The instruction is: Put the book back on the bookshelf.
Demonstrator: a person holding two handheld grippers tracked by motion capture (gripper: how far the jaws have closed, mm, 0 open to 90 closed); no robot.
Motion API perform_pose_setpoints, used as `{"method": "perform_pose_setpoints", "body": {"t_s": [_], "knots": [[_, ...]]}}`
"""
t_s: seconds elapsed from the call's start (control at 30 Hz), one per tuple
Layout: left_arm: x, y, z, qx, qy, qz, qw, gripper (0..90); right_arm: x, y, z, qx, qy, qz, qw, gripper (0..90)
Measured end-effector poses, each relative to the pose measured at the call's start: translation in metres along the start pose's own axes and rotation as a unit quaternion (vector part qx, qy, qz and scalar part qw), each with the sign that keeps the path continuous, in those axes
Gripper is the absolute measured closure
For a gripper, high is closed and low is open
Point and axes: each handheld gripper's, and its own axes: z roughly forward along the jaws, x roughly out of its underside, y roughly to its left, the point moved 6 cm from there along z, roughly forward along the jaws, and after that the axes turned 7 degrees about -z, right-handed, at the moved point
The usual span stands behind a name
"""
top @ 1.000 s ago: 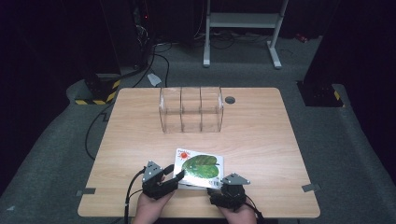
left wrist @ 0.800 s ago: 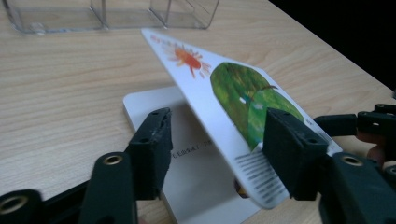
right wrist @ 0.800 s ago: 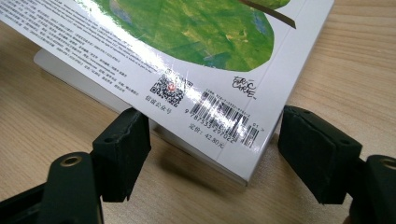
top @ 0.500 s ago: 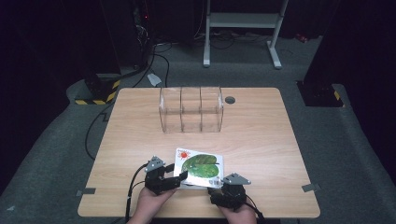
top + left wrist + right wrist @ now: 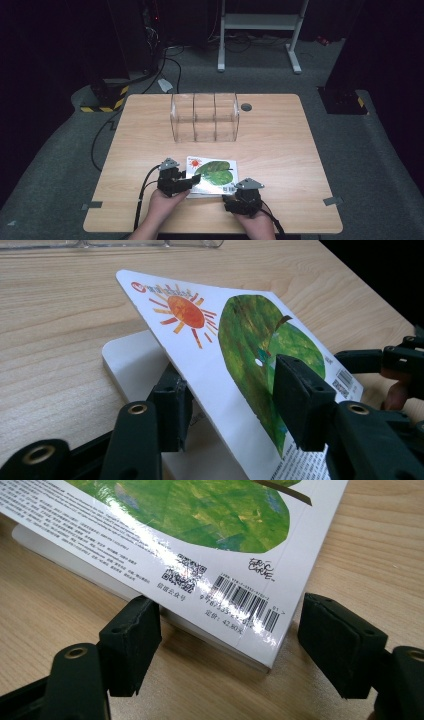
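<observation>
Table (image 5: 280,150): bearing book (image 5: 212,175) at your near edge. Book: back cover lifting since a second ago (opening is starting). Left gripper (image 5: 225,405): jaws just closing, straddling that cover. Right gripper (image 5: 225,645): resting released, flanking the spine corner.

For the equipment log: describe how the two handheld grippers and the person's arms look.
Both the left gripper and right gripper are black, each topped by a grey three-cornered plate and trailing a black cable. The jaws carry blocky black pads on arms with brass-coloured rivets. The forearms are bare, with no sleeves showing.
</observation>
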Motion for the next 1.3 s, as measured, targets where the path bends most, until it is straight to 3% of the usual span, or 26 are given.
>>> {"method": "perform_pose_setpoints", "body": {"t_s": [0.07,0.2,0.33,0.43,0.53,0.77,0.9,1.0,1.03,1.13,1.3], "knots": [[0.003,0.002,0.001,-0.009,0.009,0.014,0.9998,52.5,0.002,0.001,-0.002,0.002,-0.002,-0.011,0.9999,24.9],[0.011,0.005,0.001,-0.032,0.016,0.038,0.9987,54.7,0.009,0.005,-0.009,-0.011,-0.013,0.003,0.9998,26.1],[0.011,0.003,-0.004,-0.032,0.007,0.069,0.9971,59.0,0.014,0.003,-0.015,-0.022,-0.019,0.006,0.9996,27.9],[0.012,0.001,-0.007,-0.038,-0.001,0.094,0.9949,60.0,0.015,-0.001,-0.017,-0.019,-0.023,0.022,0.9993,29.5],[0.012,0.0,-0.007,-0.038,-0.007,0.105,0.9937,60.4,0.013,-0.006,-0.02,-0.019,-0.039,0.038,0.9983,31.3],[0.011,-0.007,-0.012,-0.021,-0.03,0.121,0.992,66.6,0.01,-0.01,-0.022,-0.018,-0.061,0.044,0.997,34.6],[0.009,-0.013,-0.016,-0.023,-0.043,0.15,0.9874,67.9,0.009,-0.01,-0.022,-0.025,-0.065,0.048,0.9964,36.5],[0.008,-0.016,-0.019,-0.03,-0.051,0.176,0.9825,67.8,0.008,-0.009,-0.023,-0.032,-0.071,0.05,0.9957,37.2],[0.009,-0.018,-0.019,-0.027,-0.056,0.176,0.9825,67.9,0.008,-0.009,-0.023,-0.032,-0.073,0.049,0.9956,36.8],[0.008,-0.02,-0.021,-0.03,-0.062,0.197,0.9779,67.9,0.006,-0.009,-0.022,-0.032,-0.084,0.049,0.9947,36.0],[0.008,-0.023,-0.023,-0.024,-0.073,0.207,0.9753,68.0,0.004,-0.007,-0.02,-0.033,-0.096,0.025,0.9946,35.4]]}}
